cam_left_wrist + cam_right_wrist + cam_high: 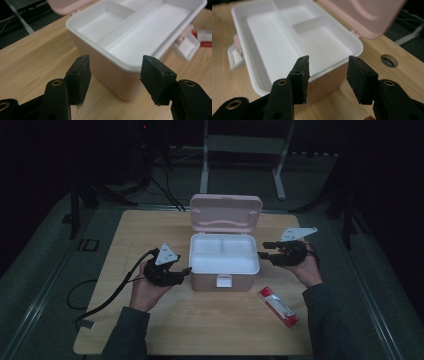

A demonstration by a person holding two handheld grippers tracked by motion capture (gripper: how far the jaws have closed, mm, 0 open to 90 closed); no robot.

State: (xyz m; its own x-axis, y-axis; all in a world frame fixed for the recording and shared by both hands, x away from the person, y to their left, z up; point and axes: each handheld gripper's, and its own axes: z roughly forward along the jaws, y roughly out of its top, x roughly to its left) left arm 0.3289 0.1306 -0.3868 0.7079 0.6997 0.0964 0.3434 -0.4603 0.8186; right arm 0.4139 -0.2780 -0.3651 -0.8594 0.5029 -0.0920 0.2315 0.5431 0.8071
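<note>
So here's the setup: pink box sits in the middle of the table, lid flipped up at the 12 o'clock side, white tray inside with nothing in it as far as I can see. The latch faces me at 6 o'clock.

My left gripper is at the box's 9 o'clock, just beside its left wall, jaws spread apart and gripping nothing. In the left gripper view the near corner of the box sits right between and beyond the jaws. My right gripper is at the box's 3 o'clock, near the right rim, also spread wide and empty.

There's a red and white packet lying at about 4 o'clock from the box, its long axis running from 10 to 4 o'clock. It's near my right forearm and well apart from my left hand, so if that's going in the tray, I'd guess the right gripper takes it, but it would have to pull back toward me first.
</note>
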